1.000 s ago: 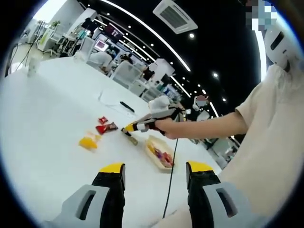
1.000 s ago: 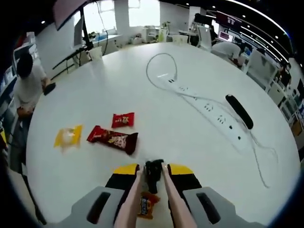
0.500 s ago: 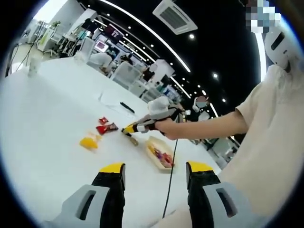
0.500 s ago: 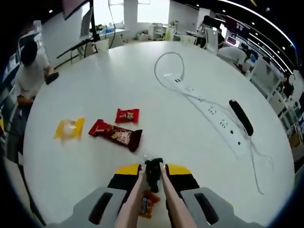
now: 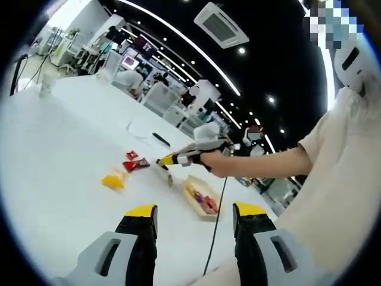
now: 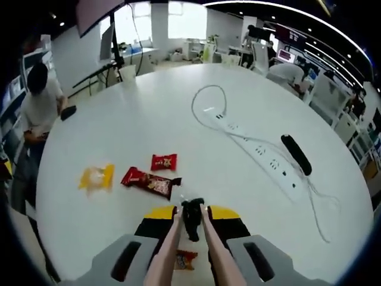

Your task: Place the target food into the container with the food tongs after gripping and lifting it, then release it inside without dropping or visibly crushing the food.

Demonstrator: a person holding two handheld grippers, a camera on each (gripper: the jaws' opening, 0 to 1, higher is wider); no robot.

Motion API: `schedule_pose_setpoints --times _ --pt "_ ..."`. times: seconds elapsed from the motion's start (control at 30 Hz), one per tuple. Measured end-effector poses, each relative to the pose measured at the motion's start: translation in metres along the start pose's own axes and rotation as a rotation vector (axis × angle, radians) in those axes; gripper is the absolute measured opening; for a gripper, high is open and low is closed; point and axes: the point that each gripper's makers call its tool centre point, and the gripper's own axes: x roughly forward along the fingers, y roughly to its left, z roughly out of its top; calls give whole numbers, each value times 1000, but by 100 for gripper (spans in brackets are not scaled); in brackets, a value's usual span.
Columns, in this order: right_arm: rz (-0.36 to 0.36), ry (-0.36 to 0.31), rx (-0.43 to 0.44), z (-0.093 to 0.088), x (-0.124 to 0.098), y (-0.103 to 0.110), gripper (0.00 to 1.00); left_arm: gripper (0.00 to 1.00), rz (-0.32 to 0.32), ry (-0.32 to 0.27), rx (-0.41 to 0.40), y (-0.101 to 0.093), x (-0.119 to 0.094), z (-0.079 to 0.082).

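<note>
item: right gripper (image 6: 190, 213) clenched on food tongs (image 6: 191, 219), orange snack packet (image 6: 186, 260) pinched in their tips; container (image 5: 199, 198) close by on the table (image 5: 53, 173); we keep pressure light, lowering inside before releasing; left gripper (image 5: 195, 210) released, idle.

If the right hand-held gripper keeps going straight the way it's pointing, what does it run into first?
Probably the long dark-red snack packet, which lies on the white table just ahead of the food tongs clamped in the right hand-held gripper. Depth is unclear, so it might pass over.

Both views high above table (image 6: 178, 107)
</note>
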Motion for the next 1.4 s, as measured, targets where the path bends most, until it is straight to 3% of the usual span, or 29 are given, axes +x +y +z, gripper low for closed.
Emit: schedule_pose_setpoints --times 0.6,0.83,1.1,1.4 --pt "-12 -94 55 13 -34 -6 19 50 -20 -4 23 -13 -1 -3" --pt "-24 -129 57 17 -62 -5 19 50 -31 -3 39 -18 -2 -3" --pt "-41 -146 59 10 -83 -10 19 50 -56 4 58 -30 -1 -7" --pt "-66 -155 70 -3 -115 2 19 50 -76 15 75 -42 -3 -12"
